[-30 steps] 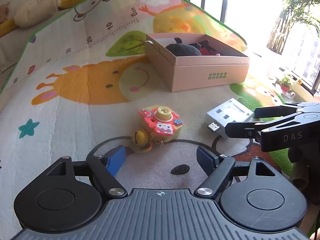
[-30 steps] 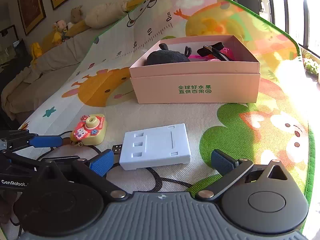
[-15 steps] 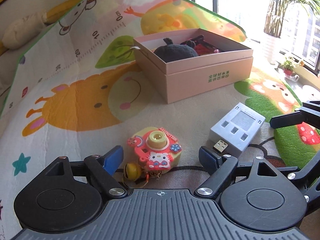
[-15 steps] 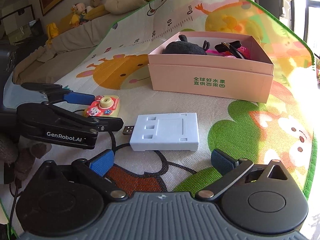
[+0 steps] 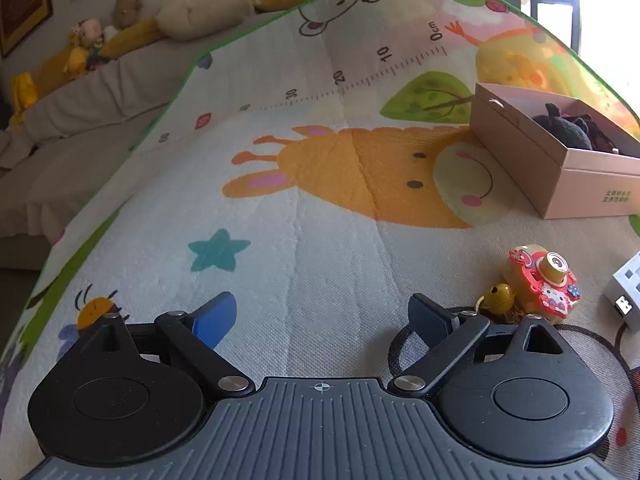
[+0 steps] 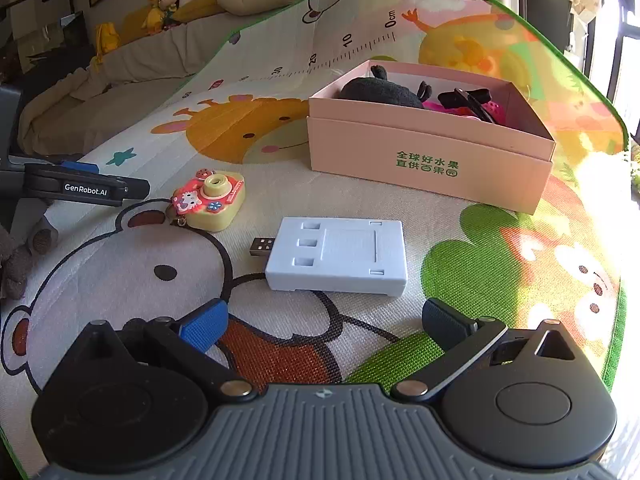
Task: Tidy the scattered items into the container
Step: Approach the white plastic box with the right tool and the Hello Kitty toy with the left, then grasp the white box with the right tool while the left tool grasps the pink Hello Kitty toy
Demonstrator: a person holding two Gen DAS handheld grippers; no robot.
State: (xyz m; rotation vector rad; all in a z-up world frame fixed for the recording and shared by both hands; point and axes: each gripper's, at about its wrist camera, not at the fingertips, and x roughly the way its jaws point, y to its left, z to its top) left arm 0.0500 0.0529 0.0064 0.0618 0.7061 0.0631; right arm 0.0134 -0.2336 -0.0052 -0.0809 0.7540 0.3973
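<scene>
We hold the right tongs (image 6: 324, 322) spread wide and empty over the cartoon-printed play mat (image 6: 120, 272), and the flat white plastic box with a USB plug (image 6: 340, 256) lies straight ahead of them, close in and roughly centred on the gap. Its long axis runs crosswise to our fingers, plug end toward our left; the short way looks easier to pinch, so we judge a turn of the wrist may be needed. The left tongs (image 5: 322, 318) are likewise released and empty, aimed at bare mat; the small yellow-and-pink toy camera with a cat face (image 5: 540, 282) sits just ahead of their right fingertip, off to the right, a brass-coloured bell (image 5: 498, 298) beside it. So each hand has its own nearest item. The open pink cardboard box (image 6: 432, 160) stands beyond both, further off and rightward, already holding a dark plush and something pink. Nothing lies between box and items; the two tongs could crowd each other.
</scene>
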